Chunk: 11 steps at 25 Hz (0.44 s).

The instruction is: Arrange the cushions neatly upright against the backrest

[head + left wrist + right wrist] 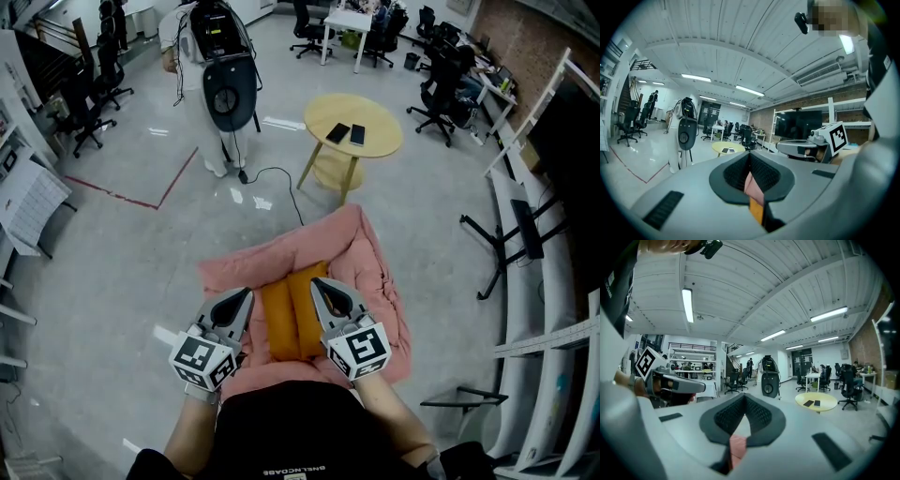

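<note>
Two orange cushions [289, 323] lie flat, side by side, on the seat of a pink padded sofa [370, 272], seen from above in the head view. My left gripper [244, 296] hovers over the left cushion's edge and is shut with nothing in it. Over the right cushion's edge my right gripper [317, 283] is also shut and empty. In the left gripper view the jaws [750, 157] meet, and a strip of pink and orange cushion [757, 211] shows below them. Under the right gripper [744, 399], only pink sofa fabric [737, 448] appears.
A round yellow table [375, 111] with two phones [347, 133] stands beyond the sofa. A person in white stands by a dark machine [228, 89] at the far left, with a black cable [272, 176] trailing across the floor. A screen stand [516, 234] is at the right.
</note>
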{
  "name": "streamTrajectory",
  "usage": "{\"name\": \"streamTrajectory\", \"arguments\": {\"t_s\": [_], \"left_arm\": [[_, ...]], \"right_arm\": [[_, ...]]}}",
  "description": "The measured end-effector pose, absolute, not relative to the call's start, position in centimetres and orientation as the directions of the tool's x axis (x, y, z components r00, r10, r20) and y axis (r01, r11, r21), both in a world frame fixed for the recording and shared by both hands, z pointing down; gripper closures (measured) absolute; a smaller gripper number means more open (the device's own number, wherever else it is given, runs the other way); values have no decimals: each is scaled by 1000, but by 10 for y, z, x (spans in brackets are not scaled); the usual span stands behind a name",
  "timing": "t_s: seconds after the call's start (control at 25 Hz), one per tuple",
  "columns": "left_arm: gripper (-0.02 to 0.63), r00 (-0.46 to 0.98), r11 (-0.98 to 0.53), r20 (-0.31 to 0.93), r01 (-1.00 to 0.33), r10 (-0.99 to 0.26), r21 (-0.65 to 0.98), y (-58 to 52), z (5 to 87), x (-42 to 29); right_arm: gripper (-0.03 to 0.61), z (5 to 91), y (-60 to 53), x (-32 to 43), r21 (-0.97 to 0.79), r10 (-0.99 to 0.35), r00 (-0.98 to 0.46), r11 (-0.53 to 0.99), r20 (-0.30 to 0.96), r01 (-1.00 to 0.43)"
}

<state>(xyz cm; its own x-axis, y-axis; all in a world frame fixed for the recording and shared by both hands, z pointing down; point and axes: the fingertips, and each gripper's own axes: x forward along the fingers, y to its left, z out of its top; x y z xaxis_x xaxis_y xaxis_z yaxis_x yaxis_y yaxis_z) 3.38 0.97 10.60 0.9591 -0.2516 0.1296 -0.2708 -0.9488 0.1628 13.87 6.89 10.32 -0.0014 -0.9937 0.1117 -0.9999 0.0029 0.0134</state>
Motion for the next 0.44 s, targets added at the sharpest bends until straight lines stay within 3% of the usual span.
{"name": "streamTrajectory", "arguments": {"t_s": [0.44], "left_arm": [[601, 956, -947, 146, -277, -254, 165, 6, 110, 34]], "right_arm": [[570, 109, 67, 134, 10, -993, -7, 8, 119, -1000]]}}
